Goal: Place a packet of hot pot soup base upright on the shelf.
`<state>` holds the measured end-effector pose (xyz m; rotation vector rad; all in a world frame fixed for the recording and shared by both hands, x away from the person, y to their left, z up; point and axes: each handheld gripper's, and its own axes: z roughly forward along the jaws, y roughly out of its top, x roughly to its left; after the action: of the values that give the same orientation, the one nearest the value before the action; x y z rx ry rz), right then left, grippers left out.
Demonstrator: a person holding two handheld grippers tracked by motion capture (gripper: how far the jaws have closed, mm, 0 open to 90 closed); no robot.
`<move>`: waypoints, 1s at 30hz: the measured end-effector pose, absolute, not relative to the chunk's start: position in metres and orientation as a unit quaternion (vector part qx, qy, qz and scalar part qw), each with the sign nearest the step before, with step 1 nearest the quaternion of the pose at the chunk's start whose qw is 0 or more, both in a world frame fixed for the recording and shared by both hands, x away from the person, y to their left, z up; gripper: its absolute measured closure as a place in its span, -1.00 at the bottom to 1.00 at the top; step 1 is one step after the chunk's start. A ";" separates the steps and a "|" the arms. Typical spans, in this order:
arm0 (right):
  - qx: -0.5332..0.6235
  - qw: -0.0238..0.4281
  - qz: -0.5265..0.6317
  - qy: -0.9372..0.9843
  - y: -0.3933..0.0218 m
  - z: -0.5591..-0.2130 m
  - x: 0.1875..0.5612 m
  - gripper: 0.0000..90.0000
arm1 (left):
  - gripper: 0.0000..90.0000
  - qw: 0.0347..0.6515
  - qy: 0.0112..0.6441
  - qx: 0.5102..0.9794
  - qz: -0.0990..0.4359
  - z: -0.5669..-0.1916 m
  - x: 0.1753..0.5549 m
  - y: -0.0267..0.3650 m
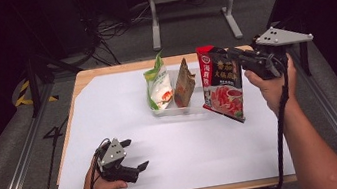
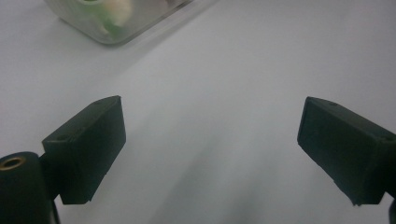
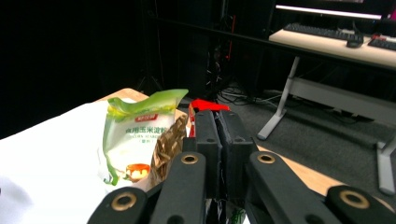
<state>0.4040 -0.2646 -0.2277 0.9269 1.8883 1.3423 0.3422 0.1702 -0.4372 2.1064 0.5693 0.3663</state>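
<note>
- Clamping the red pouch (image 1: 222,89) by its top edge, the right gripper (image 1: 231,57) lifts it near the table's far right corner.
- Resting near the front left edge, the left gripper (image 1: 132,155) gapes wide, holding nothing.

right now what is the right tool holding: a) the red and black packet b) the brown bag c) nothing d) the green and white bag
a: the right tool is shut on the top edge of the red and black packet, which hangs tilted beside the clear tray, while the green and white bag and the brown bag stand in that tray.
</note>
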 end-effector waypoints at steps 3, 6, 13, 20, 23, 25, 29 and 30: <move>0.353 0.324 0.508 0.716 -0.262 -0.223 0.407 0.95 | -0.81 0.447 0.229 0.852 0.148 -0.437 0.342 0.170; 0.359 0.328 0.506 0.713 -0.260 -0.220 0.416 0.95 | -0.81 0.448 0.227 0.852 0.147 -0.437 0.342 0.169; 0.369 0.336 0.502 0.706 -0.250 -0.220 0.435 0.95 | -0.81 0.451 0.228 0.850 0.146 -0.437 0.343 0.170; 0.386 0.349 0.483 0.705 -0.232 -0.229 0.464 0.95 | -0.81 0.456 0.226 0.849 0.146 -0.436 0.343 0.172; 0.397 0.352 0.483 0.697 -0.231 -0.234 0.474 0.95 | -0.81 0.456 0.223 0.849 0.146 -0.436 0.342 0.172; 0.408 0.348 0.490 0.687 -0.231 -0.239 0.481 0.95 | -0.81 0.456 0.222 0.850 0.145 -0.437 0.343 0.172; 0.420 0.348 0.492 0.679 -0.228 -0.247 0.492 0.95 | -0.81 0.455 0.220 0.851 0.145 -0.437 0.344 0.171; 0.426 0.340 0.499 0.674 -0.227 -0.253 0.498 0.95 | -0.81 0.454 0.220 0.851 0.145 -0.437 0.344 0.171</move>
<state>0.4976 -0.2272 -0.2528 1.1079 1.7537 1.2998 0.3442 0.1709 -0.4371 2.1000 0.5423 0.3568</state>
